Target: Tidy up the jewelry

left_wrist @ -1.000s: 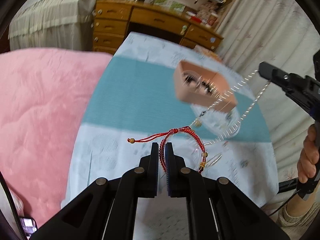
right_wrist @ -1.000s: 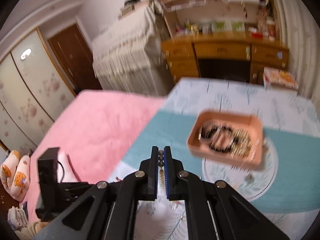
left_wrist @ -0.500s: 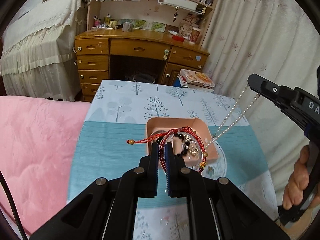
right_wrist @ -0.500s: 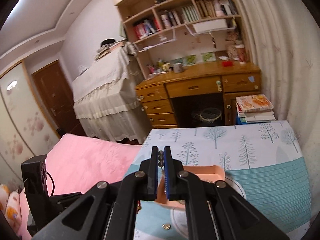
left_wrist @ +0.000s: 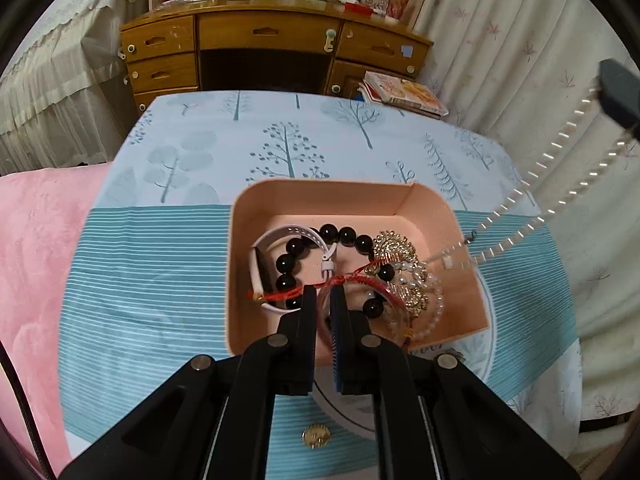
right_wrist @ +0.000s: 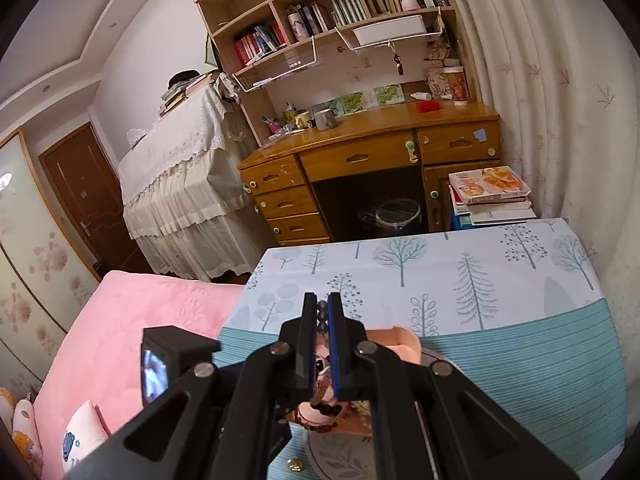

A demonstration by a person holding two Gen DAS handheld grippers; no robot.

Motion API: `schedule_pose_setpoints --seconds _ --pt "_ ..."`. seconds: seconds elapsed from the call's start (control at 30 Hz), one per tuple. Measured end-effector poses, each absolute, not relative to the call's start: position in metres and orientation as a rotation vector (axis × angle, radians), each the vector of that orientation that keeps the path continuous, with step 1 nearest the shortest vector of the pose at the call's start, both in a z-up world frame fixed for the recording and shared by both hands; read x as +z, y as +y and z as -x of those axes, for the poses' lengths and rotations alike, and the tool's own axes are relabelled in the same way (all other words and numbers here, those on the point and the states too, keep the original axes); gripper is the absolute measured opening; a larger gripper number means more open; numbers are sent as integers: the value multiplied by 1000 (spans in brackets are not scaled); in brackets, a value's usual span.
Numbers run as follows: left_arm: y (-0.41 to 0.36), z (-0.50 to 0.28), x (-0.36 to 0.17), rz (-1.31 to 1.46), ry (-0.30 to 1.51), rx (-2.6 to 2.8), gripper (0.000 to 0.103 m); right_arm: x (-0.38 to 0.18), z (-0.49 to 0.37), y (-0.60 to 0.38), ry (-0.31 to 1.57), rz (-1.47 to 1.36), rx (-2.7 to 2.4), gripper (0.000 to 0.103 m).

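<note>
A pink tray [left_wrist: 320,188] sits on the tablecloth and holds a white band [left_wrist: 256,264], a black bead bracelet [left_wrist: 288,260] and gold and pearl pieces [left_wrist: 400,248]. My left gripper [left_wrist: 322,294] hangs over the tray's near side, shut on a red cord bracelet [left_wrist: 352,278] that droops into the tray. The right gripper [left_wrist: 618,96] is up at the far right, shut on a white bead necklace [left_wrist: 514,197] whose loop trails down to the tray's right rim. In the right wrist view the right gripper [right_wrist: 322,306] pinches the beads; the tray [right_wrist: 400,340] is mostly hidden behind the fingers.
A small gold piece [left_wrist: 316,436] lies on the teal-striped cloth [left_wrist: 160,260] just in front of the tray. A pink blanket [left_wrist: 32,260] borders the table's left side. A wooden desk [left_wrist: 272,40] and stacked books [left_wrist: 404,92] stand beyond the far edge.
The left gripper has travelled forward with the red bracelet until it hangs over the tray. The right gripper with the necklace has shifted up and right; the tray dropped behind its fingers.
</note>
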State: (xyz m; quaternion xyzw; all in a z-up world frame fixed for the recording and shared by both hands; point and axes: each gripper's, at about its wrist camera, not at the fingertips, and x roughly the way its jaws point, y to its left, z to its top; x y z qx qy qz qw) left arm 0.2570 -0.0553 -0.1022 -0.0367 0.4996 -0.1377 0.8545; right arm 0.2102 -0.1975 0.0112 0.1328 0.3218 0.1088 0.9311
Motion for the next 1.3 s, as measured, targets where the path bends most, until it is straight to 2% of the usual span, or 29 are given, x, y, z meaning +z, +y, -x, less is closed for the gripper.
schedule_pose_setpoints --seconds 0.03,0.13,0.2,0.23,0.27,0.3,0.37,0.63,1.03,1.13,1.2,1.3 --pt "-57 -257 -105 72 1051 -294 4 10 -210 -199 660 -275 218 5" --pt "-60 -256 -108 49 1043 -298 14 7 -209 -203 665 -284 205 5" --pt "-61 -254 -108 32 1030 -293 36 3 -210 -204 675 -271 185 5" --pt "-61 -253 -106 29 1021 -291 44 -1 -212 -204 687 -269 180 5" --pt "-60 -251 -105 29 1009 -287 57 -4 -212 -204 699 -270 177 5" --pt "-59 -250 -102 30 993 -278 65 -9 -215 -203 720 -269 175 6" --pt "-55 -246 -96 33 964 -256 70 -20 -218 -203 760 -263 168 6" --pt "-34 -219 -75 76 935 -223 73 -45 -209 -201 833 -269 168 6" --pt "-11 -139 -44 84 821 -185 74 -44 -137 -173 795 -194 214 6" --pt "-9 -123 -36 76 797 -179 78 -38 -119 -169 775 -184 225 7" --pt "-8 -114 -31 71 781 -179 82 -34 -105 -168 757 -182 230 13" --pt "-8 -100 -23 57 752 -174 88 -27 -86 -168 716 -173 215 36"
